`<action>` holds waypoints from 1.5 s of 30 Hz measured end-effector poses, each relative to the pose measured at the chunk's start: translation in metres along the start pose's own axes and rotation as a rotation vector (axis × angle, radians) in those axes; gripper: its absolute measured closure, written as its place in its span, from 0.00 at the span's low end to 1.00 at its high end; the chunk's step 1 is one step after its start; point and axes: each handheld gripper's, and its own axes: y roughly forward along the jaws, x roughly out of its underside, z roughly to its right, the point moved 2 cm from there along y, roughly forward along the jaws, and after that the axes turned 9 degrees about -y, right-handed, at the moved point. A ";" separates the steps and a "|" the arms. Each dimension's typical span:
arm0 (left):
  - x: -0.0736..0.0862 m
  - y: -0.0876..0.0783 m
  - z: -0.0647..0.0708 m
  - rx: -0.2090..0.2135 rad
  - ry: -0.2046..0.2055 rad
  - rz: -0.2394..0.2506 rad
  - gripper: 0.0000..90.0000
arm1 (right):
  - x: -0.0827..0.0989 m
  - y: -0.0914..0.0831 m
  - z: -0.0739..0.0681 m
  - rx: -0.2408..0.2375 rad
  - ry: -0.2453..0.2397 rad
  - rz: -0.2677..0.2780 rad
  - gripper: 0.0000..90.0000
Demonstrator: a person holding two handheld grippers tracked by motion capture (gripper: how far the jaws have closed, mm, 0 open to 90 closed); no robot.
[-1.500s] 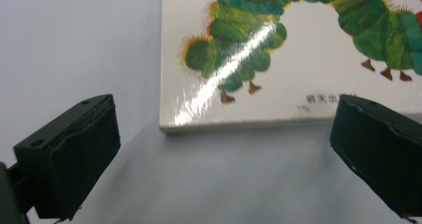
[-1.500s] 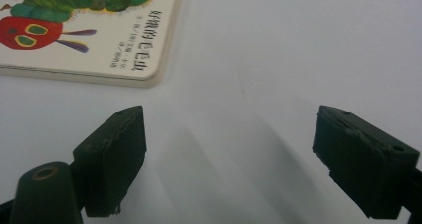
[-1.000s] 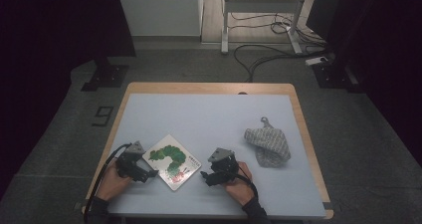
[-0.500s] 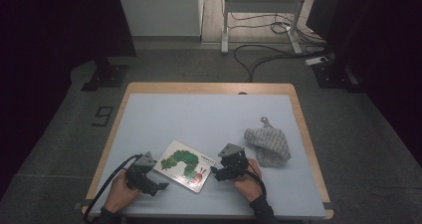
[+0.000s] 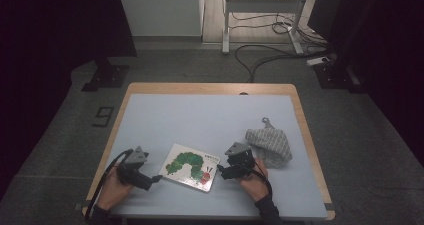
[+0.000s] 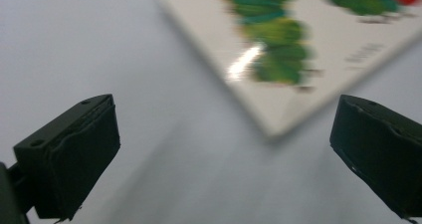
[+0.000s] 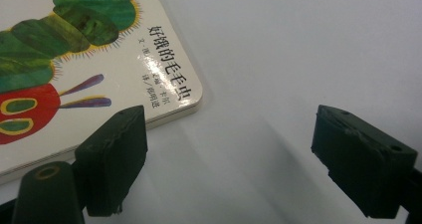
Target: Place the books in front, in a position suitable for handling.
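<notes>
The left hand-held gripper (image 6: 224,149) has its jaws spread wide with nothing between them; in its own view the near corner of the book (image 6: 303,50) lies just ahead of the gap, blurred. Seen from above, this left hand-held gripper (image 5: 156,178) sits just beside the book's left edge, held in the person's left hand (image 5: 116,189), with a cable looping off it toward the worktop's front edge.

The right hand-held gripper (image 7: 229,159) is also spread and grips nothing; its left jaw stands right at the book's (image 7: 74,69) rounded corner, though whether it touches the cover I cannot tell. From above, the right hand-held gripper (image 5: 220,171) is at the book's right edge, held in the right hand (image 5: 252,177).

The book (image 5: 190,166) lies flat on the pale blue worktop (image 5: 200,120), near the front edge, between the two grippers; its white cover shows a green caterpillar with a red head. A crumpled grey cloth (image 5: 270,145) lies to the book's right, just behind the right hand
</notes>
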 end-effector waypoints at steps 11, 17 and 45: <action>-0.007 0.030 -0.022 -0.021 0.026 -0.101 0.00 | -0.002 -0.010 -0.001 -0.026 0.012 0.004 0.15; -0.005 0.031 -0.010 -0.038 0.053 -0.065 0.00 | -0.001 -0.013 -0.004 -0.033 0.003 0.003 0.15; -0.012 0.055 0.057 0.193 0.082 -0.052 0.00 | 0.011 -0.011 -0.001 -0.203 0.121 0.009 0.13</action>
